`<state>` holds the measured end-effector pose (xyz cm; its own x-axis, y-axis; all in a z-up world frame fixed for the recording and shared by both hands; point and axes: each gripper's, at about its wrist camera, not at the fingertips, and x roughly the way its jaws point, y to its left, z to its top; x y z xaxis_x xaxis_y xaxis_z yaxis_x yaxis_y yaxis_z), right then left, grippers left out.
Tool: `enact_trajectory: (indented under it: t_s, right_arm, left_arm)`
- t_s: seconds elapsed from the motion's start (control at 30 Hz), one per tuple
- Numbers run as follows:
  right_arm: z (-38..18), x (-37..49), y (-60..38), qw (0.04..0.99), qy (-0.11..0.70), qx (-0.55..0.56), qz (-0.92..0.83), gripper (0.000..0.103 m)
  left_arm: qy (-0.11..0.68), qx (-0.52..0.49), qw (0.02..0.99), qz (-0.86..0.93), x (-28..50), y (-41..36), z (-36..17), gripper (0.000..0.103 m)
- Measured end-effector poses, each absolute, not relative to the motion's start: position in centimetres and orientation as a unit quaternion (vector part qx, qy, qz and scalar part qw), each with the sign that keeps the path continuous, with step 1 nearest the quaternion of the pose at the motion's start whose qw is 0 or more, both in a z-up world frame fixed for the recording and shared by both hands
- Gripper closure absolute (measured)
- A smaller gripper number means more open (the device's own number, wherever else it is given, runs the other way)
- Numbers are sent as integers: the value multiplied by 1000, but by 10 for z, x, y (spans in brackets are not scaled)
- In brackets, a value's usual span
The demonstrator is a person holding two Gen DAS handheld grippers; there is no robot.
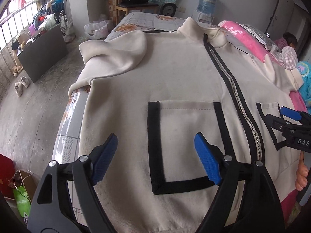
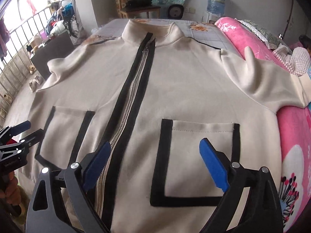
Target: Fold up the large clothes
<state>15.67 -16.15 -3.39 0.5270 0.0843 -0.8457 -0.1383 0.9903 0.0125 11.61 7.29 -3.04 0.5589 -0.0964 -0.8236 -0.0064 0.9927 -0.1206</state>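
A large cream zip-up jacket with black trim lies face up on the bed, collar at the far end; it also fills the right wrist view. Its zipper is closed and shows in the right wrist view too. The left sleeve is bunched near the bed's left edge. The right sleeve lies against a pink blanket. My left gripper is open above the left pocket, near the hem. My right gripper is open above the right pocket. Both are empty.
The bed has a floral sheet. A pink blanket lies along the right side. The floor is to the left, with a dark cabinet and shoes. A chair and a water dispenser stand behind.
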Motion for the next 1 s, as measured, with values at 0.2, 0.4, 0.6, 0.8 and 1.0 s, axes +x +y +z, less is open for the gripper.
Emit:
enact_trajectory:
  t_s: [0.2, 0.4, 0.6, 0.8, 1.0]
  right_arm:
    - [-39, 172, -142, 867, 485, -21, 112, 13]
    - [-51, 195, -123, 857, 495, -23, 140, 13]
    - [-55, 209, -119, 855, 501, -19, 134, 13]
    - [-54, 211, -110, 854, 503, -40, 126, 13]
    - [-54, 216, -107, 853, 507, -42, 116, 13]
  left_arm:
    - [418, -119, 900, 24, 120, 140, -5, 26]
    - [423, -339, 837, 78, 161, 281, -23, 26]
    - [469, -601, 647, 25, 206, 370, -140, 29]
    - [466, -746, 476, -23, 220, 362, -240, 29]
    - [452, -780, 432, -17, 240, 345, -274, 49]
